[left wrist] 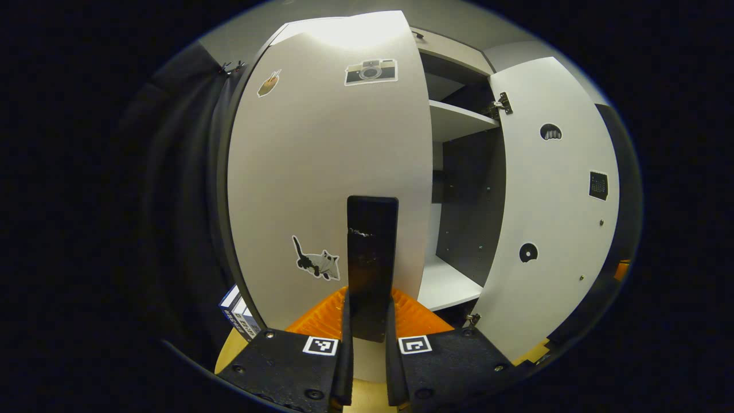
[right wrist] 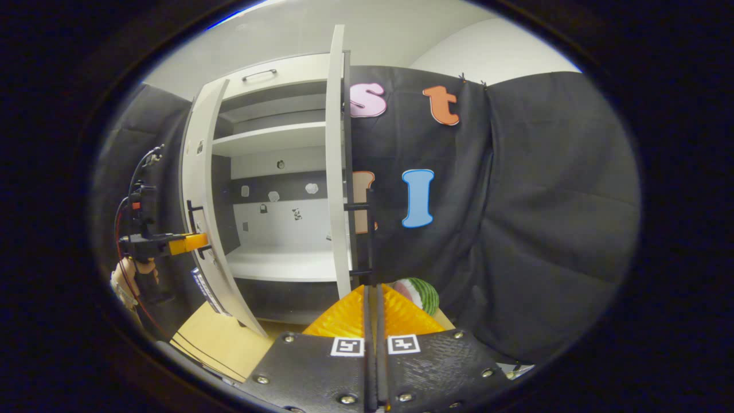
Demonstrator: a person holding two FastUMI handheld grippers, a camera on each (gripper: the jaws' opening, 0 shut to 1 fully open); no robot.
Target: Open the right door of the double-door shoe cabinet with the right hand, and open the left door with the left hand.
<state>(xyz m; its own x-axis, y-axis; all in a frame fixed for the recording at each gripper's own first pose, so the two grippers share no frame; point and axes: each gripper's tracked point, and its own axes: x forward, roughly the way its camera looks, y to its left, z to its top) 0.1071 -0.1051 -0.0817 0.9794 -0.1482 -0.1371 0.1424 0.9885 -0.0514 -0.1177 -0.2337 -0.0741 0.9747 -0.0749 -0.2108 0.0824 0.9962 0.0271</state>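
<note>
The shoe cabinet (right wrist: 275,172) stands against the booth wall, white outside, with a dark grey side wall and a grey band across its white back. Both doors are swung open. An upper shelf (right wrist: 269,139) and a lower shelf (right wrist: 284,265) are exposed, and a drawer front with a bar handle (right wrist: 258,74) sits above them.

The left door (left wrist: 330,172) lies directly ahead in the left gripper view. It carries three stickers: a camera (left wrist: 371,71) near the top, a small brownish one (left wrist: 268,84) at upper left, and a cat (left wrist: 317,264) lower down. Its black handle (left wrist: 371,264) stands upright between the fingers of the left gripper (left wrist: 370,344); both fingers press on its lower end (clenched grasp).

The right door (left wrist: 553,201) shows its inner face, with hinges (left wrist: 502,104) and small dark stickers. In the right gripper view it appears edge-on, with its handle (right wrist: 369,241) just above the right gripper (right wrist: 373,338). The fingers are closed together; whether they pinch the handle cannot be told.

A hand (right wrist: 131,272) holds the left gripper at the left door. A watermelon-patterned ball (right wrist: 421,293) rests near the right door. A printed box (left wrist: 238,315) stands beside the left door; its text is too small to read.
</note>
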